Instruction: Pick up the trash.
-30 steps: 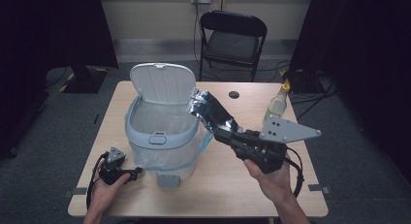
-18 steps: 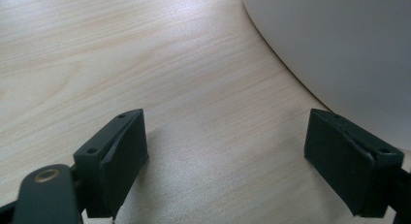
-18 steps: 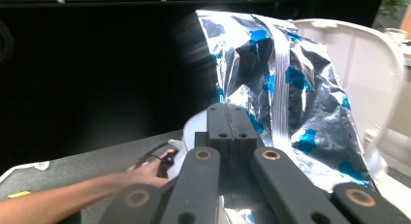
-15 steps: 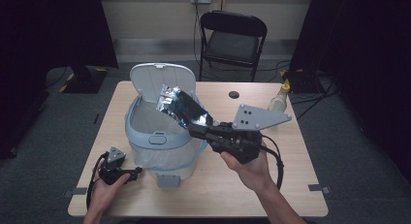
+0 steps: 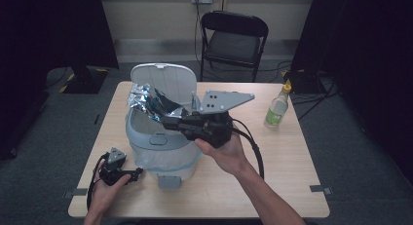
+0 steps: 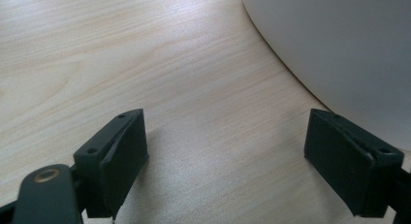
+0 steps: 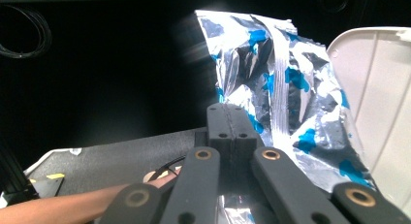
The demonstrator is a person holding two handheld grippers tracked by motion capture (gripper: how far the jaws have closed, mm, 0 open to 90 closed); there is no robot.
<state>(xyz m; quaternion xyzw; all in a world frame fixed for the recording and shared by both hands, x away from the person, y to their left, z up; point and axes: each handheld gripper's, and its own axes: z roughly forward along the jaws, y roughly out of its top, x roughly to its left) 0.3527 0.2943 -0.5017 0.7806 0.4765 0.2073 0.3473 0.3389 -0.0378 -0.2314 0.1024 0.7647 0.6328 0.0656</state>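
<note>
No writing is readable on anything here. The pale wooden worktop point(image 5: 292, 157) stands on grey carpet in a dark-curtained room, a black folding chair point(image 5: 234, 35) beyond its far edge. Near the front left corner my left gripper point(image 5: 127, 173) rests, its fingers point(image 6: 114, 153) spread wide and holding nothing, just beside the grey bin point(image 5: 160, 147). Over the bin's open mouth, my right gripper point(image 5: 168, 119) has its fingers point(image 7: 232, 132) pressed together, pinching a crumpled silver-and-blue foil wrapper point(image 7: 286, 93). A capped plastic bottle point(image 5: 276, 107) stands near the right edge.
</note>
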